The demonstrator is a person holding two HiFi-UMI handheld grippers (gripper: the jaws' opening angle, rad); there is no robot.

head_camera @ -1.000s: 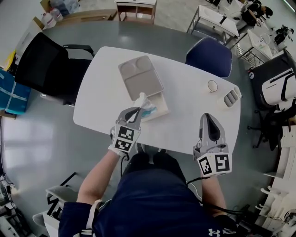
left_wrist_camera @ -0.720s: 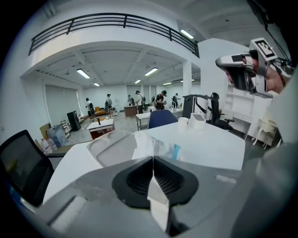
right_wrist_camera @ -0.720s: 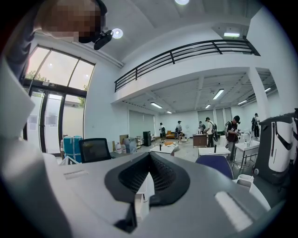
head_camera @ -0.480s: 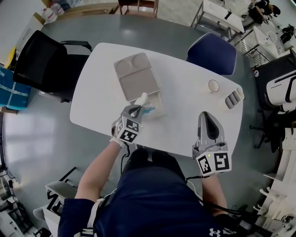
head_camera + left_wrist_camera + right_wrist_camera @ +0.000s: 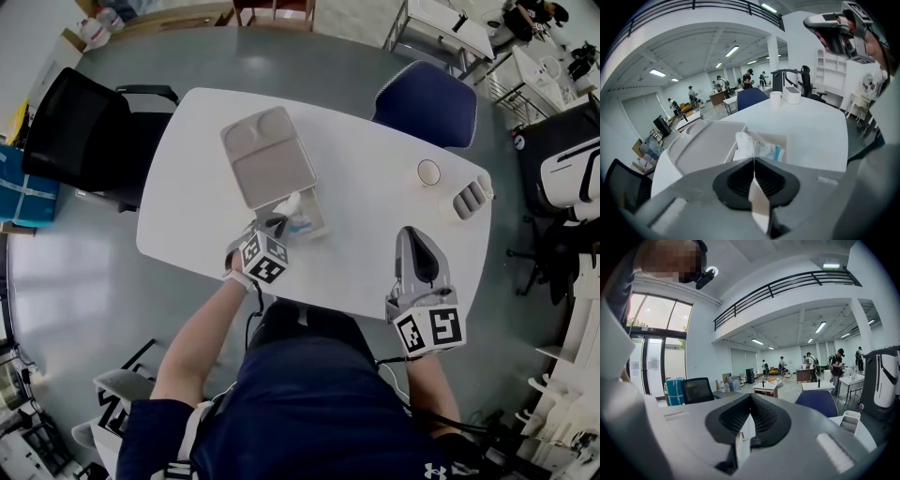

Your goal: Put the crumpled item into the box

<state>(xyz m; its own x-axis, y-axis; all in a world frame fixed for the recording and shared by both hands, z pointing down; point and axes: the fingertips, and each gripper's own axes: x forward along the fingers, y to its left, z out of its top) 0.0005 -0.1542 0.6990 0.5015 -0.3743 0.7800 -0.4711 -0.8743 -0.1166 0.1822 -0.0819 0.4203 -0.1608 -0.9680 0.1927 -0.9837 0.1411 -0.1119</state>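
Black chair at far left, beside the white table. On the table's left half, open box, grey lid folded back to the far side. Left gripper tilted down at the box's near edge, jaws clenched on an edge of the crumpled item — white with a blue patch, sitting within the box's open base. Farther right, right gripper over the table's near edge, jaws pressed together on nothing — small cup beyond it on the far side

Crumpled item partly behind left claw
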